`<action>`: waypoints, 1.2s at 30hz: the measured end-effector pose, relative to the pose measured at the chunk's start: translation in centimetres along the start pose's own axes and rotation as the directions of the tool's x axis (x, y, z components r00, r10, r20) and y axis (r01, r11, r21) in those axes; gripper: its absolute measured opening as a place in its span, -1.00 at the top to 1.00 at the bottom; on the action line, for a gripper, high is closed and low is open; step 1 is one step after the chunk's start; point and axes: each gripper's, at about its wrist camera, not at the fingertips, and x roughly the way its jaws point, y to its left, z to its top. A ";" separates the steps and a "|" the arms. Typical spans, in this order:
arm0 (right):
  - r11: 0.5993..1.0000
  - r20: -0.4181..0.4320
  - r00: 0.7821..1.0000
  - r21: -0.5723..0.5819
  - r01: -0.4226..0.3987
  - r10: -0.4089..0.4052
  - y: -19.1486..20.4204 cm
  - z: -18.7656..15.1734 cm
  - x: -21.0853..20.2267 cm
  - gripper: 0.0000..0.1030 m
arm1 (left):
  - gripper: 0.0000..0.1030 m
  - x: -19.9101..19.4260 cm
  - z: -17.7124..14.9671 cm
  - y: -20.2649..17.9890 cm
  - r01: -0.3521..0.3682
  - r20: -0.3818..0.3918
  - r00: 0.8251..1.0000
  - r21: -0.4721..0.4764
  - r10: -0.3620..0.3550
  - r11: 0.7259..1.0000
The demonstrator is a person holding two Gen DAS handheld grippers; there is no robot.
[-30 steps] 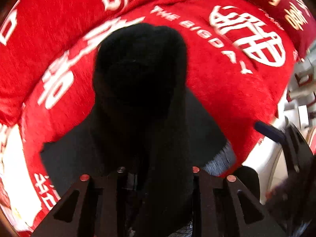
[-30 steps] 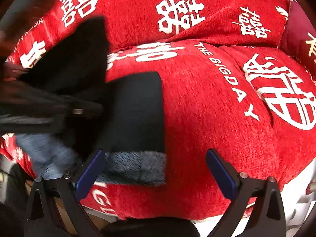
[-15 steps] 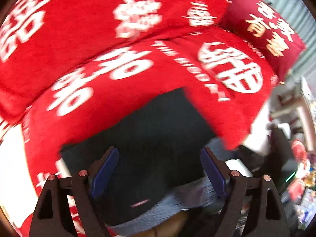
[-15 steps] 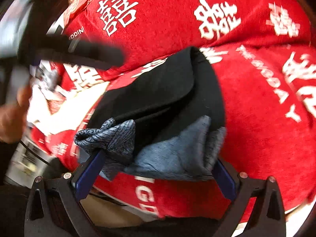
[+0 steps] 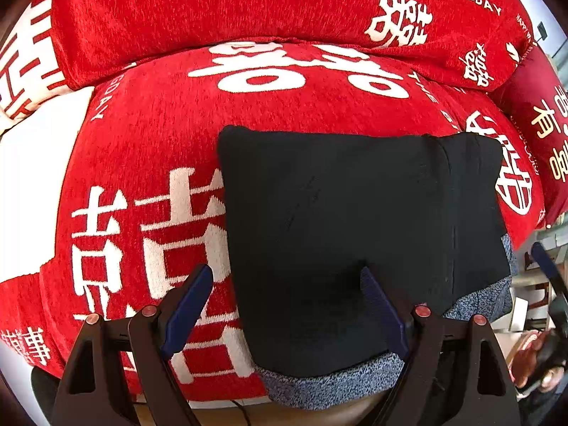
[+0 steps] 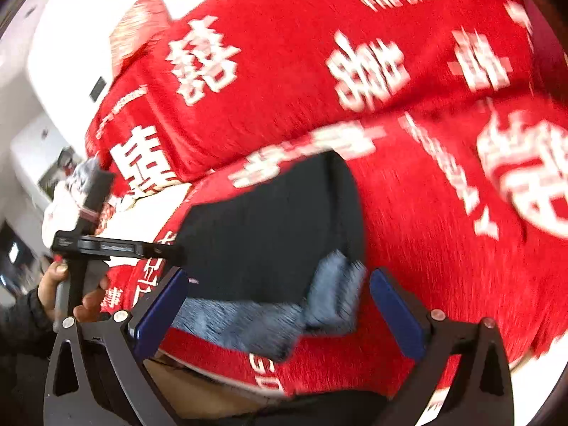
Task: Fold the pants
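Note:
The black pants (image 5: 355, 227) lie folded into a flat rectangle on the red sofa seat (image 5: 149, 135), with a grey-blue lining edge (image 5: 330, 387) showing along the near side. My left gripper (image 5: 287, 305) is open and empty, just above the pants' near left corner. In the right wrist view the pants (image 6: 269, 227) lie ahead with a rumpled grey-blue edge (image 6: 284, 316). My right gripper (image 6: 280, 312) is open and empty, close over that edge. The left gripper's body (image 6: 106, 245) and the hand holding it show at the left.
The sofa backrest (image 5: 213, 17) in red fabric with white characters rises behind the seat. A dark red cushion (image 5: 543, 135) sits at the right. A white patch (image 5: 39, 177) lies at the left. The sofa's front edge (image 6: 319, 365) drops off just below the pants.
My left gripper has let go of the black pants it held up; they now lie flat and folded. Both grippers have pulled back toward the near edge; the right view has swung left.

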 end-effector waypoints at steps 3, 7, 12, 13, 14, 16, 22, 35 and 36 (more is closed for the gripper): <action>0.991 -0.184 0.976 -0.082 0.103 -0.117 1.5 0.0 4.0 -0.98 | -0.67 0.5 -0.1 -0.2 -0.020 0.015 1.000 0.000 0.020 1.000; 0.980 -0.310 0.933 0.017 0.199 -0.184 0.1 -1.6 7.4 -0.90 | -0.67 1.1 -0.6 0.4 0.000 0.016 1.000 -0.030 0.001 1.000; 0.983 -0.243 0.964 0.118 0.137 -0.105 -1.0 -0.3 5.8 0.47 | -0.67 1.4 -0.5 0.9 0.004 0.010 1.000 -0.047 -0.004 0.999; 0.986 -0.225 0.970 0.112 0.120 -0.093 -0.8 0.2 5.6 0.75 | -0.67 1.1 -0.3 1.0 0.017 0.014 1.000 -0.058 -0.017 0.998; 0.991 -0.194 0.976 0.074 0.111 -0.095 -0.3 1.1 4.9 0.74 | -0.67 1.0 -0.2 1.1 0.018 0.020 1.000 -0.060 -0.017 0.998; 0.990 -0.174 0.976 0.037 0.137 -0.129 0.0 2.2 4.9 0.74 | -0.67 1.0 -0.1 1.3 0.013 0.027 1.000 -0.053 -0.011 0.999; 0.972 -0.240 0.960 0.147 0.181 -0.143 -3.0 0.6 6.9 0.59 | -1.00 2.5 -0.3 2.0 0.011 -0.007 1.000 -0.080 -0.011 0.997; 0.988 -0.114 0.988 -0.124 0.089 -0.103 2.1 10.8 11.2 -0.63 | -1.00 3.0 5.1 1.8 -0.065 0.050 0.996 -0.184 0.076 0.981; 0.988 -0.164 0.980 -0.125 0.094 -0.115 1.1 10.8 13.2 -0.63 | -1.00 3.5 5.0 2.4 -0.071 0.035 0.996 -0.204 0.080 0.976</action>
